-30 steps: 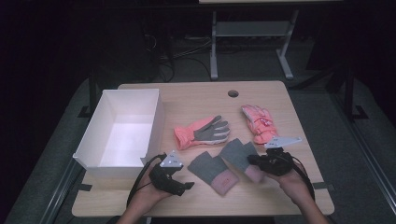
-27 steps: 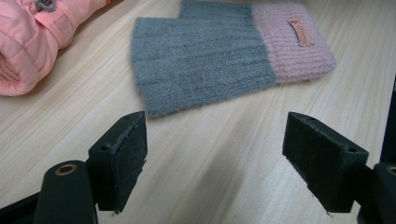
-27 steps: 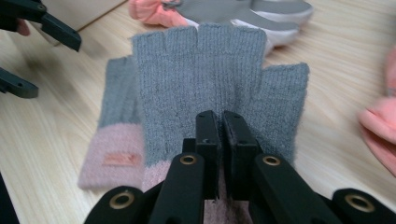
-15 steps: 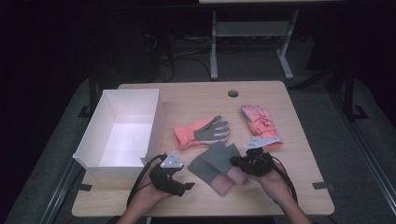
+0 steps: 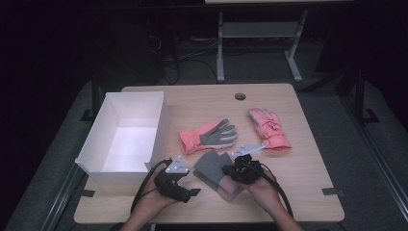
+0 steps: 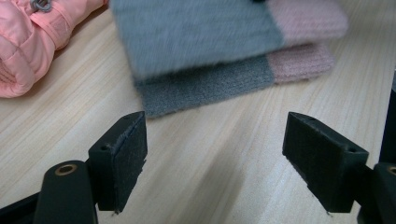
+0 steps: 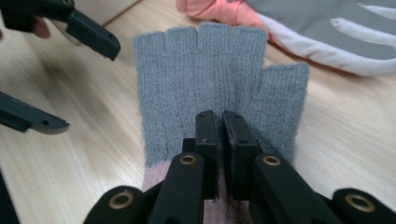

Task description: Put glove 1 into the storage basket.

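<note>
Four gloves on a wooden table (image 5: pixel 308 159), catalogued with one white box (image 5: pixel 159 115).

Item 1–2: pair of grey fingerless knit gloves with pink cuffs. Upper glove (image 7: pixel 219 88) lies stacked on the lower glove (image 6: pixel 205 86), near the front edge of the table, between the two grippers. Pairing appears nearly done; the upper one is not yet released.

Item 3: salmon-and-grey glove (image 5: pixel 208 136), palm up, mid-table, just beside the box. Item 4: pink padded ski glove (image 5: pixel 268 129), well right of it. These two are unpaired and apart.

Item 5: white box, open-topped, at the left of the table; its visible inside is bare. Judged remaining: release the grey pair, and likely move gloves to the box.

Right gripper (image 7: pixel 220 122): jaws pressed together, clamped on the upper grey glove near its cuff end, pointing along the glove toward its finger openings. The hand comes in low from the front edge, wrist roughly level.

Left gripper (image 6: pixel 215 144): jaws wide apart, nothing between them, held low over bare table just short of the stacked gloves and aimed at their side edge.
</note>
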Demonstrator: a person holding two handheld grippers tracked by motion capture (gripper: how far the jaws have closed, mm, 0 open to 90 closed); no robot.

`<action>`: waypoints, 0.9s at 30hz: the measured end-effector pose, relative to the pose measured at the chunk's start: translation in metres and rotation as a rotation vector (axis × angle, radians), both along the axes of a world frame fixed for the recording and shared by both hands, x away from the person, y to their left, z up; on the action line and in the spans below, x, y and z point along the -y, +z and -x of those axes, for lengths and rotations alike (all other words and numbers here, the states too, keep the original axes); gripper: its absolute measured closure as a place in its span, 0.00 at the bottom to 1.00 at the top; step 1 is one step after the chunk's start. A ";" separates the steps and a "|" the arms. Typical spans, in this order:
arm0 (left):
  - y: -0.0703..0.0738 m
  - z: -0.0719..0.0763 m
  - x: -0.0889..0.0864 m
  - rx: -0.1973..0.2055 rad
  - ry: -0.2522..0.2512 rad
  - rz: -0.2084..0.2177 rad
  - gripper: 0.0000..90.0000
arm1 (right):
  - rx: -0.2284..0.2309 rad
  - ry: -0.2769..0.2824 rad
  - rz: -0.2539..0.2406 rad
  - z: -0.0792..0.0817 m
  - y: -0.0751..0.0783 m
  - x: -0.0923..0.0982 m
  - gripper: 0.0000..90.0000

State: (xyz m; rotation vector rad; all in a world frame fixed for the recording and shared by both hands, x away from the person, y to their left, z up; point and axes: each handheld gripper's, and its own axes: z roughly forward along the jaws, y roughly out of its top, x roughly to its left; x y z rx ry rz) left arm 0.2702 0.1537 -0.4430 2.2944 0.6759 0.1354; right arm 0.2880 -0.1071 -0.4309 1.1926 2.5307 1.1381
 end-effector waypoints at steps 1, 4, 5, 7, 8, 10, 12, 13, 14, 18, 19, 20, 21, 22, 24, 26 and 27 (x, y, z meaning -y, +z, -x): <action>0.000 0.000 0.000 0.000 0.001 0.003 0.24 | -0.002 0.000 0.005 0.000 -0.002 -0.003 0.95; 0.000 -0.001 0.001 -0.003 -0.003 0.000 0.24 | 0.008 -0.005 0.020 0.000 -0.006 -0.008 0.94; -0.001 -0.001 0.001 -0.002 -0.004 0.001 0.24 | 0.000 -0.006 0.020 -0.001 -0.007 -0.009 0.94; -0.001 -0.001 0.001 -0.005 -0.006 -0.002 0.24 | -0.009 -0.004 0.021 -0.001 -0.008 -0.009 0.92; -0.001 -0.001 0.001 -0.005 -0.006 -0.004 0.24 | -0.012 -0.005 0.016 -0.001 -0.008 -0.008 0.91; -0.001 -0.001 0.001 -0.006 -0.004 -0.005 0.24 | -0.004 -0.001 0.007 0.000 -0.006 -0.007 0.88; -0.001 0.000 0.002 -0.007 -0.004 -0.001 0.26 | 0.007 0.004 -0.015 0.002 -0.002 -0.003 0.81; -0.001 0.000 0.002 -0.009 -0.004 0.004 0.28 | 0.019 0.010 -0.018 0.003 0.000 0.000 0.81; 0.000 0.001 0.002 -0.006 -0.003 0.008 0.30 | 0.026 0.009 -0.017 0.003 0.002 0.003 0.81; 0.001 0.000 0.004 -0.024 0.008 0.039 0.62 | 0.100 0.020 0.017 0.002 0.012 0.027 0.94; 0.002 0.000 0.005 -0.044 0.001 0.046 0.70 | 0.104 0.020 0.021 0.002 0.013 0.030 0.96; 0.002 0.000 0.006 -0.052 0.005 0.051 0.81 | 0.112 0.023 0.034 0.000 0.014 0.037 0.98; 0.002 0.000 0.008 -0.072 0.006 0.054 0.87 | 0.109 0.031 0.039 0.000 0.014 0.041 0.99; 0.002 0.000 0.010 -0.079 -0.001 0.058 0.97 | 0.115 0.042 0.049 -0.002 0.014 0.046 1.00; 0.002 0.002 0.016 -0.081 -0.015 0.041 1.00 | 0.121 0.062 0.078 -0.003 0.012 0.055 1.00; 0.000 0.003 0.023 -0.075 -0.023 0.020 1.00 | 0.112 0.081 0.101 -0.003 0.006 0.063 1.00; -0.001 0.004 0.027 -0.075 -0.021 0.016 1.00 | 0.102 0.096 0.107 -0.003 0.000 0.067 1.00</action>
